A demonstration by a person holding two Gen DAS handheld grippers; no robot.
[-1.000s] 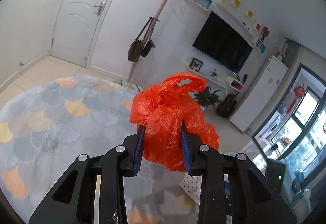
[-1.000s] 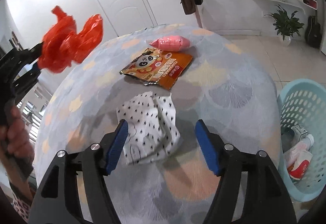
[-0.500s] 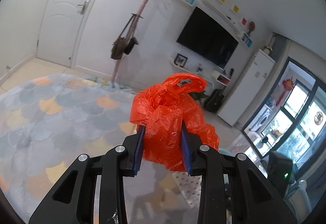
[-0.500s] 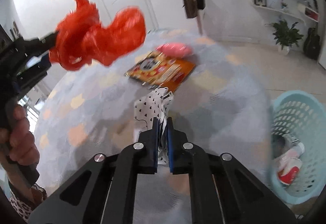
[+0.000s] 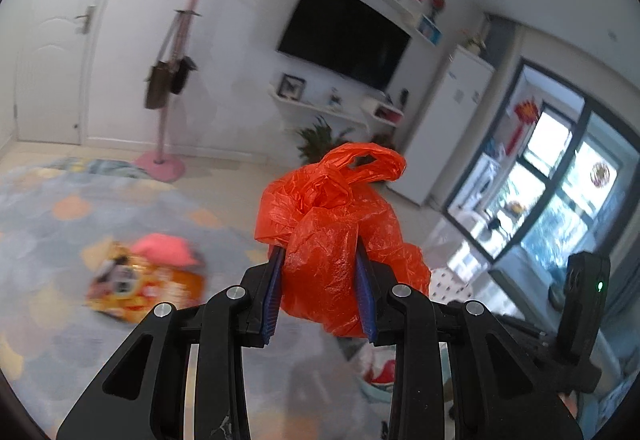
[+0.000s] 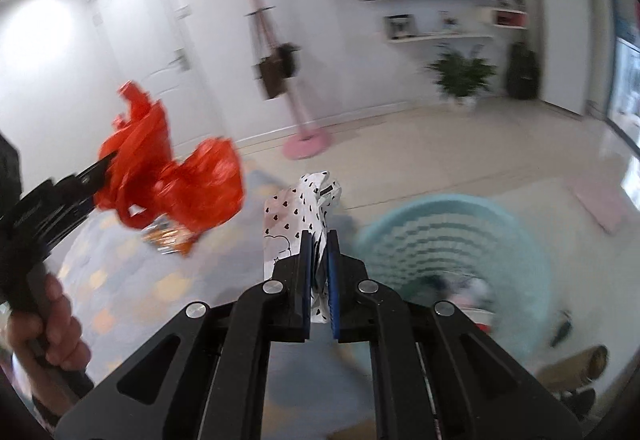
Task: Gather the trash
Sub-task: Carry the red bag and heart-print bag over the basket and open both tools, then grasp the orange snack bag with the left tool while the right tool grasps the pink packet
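Our right gripper (image 6: 319, 272) is clenched on the white heart-print wrapper (image 6: 298, 208), lifted off the rug (image 6: 120, 304) and aimed toward the turquoise basket (image 6: 460, 236), which already holds some trash. Our left gripper (image 5: 318, 280) pinches the crumpled orange bag (image 5: 332, 224) high, probably to carry both pieces over together. Farther off, the orange snack packet (image 5: 136, 280) and pink pouch (image 5: 164, 250) lie mid-rug, uncollected.
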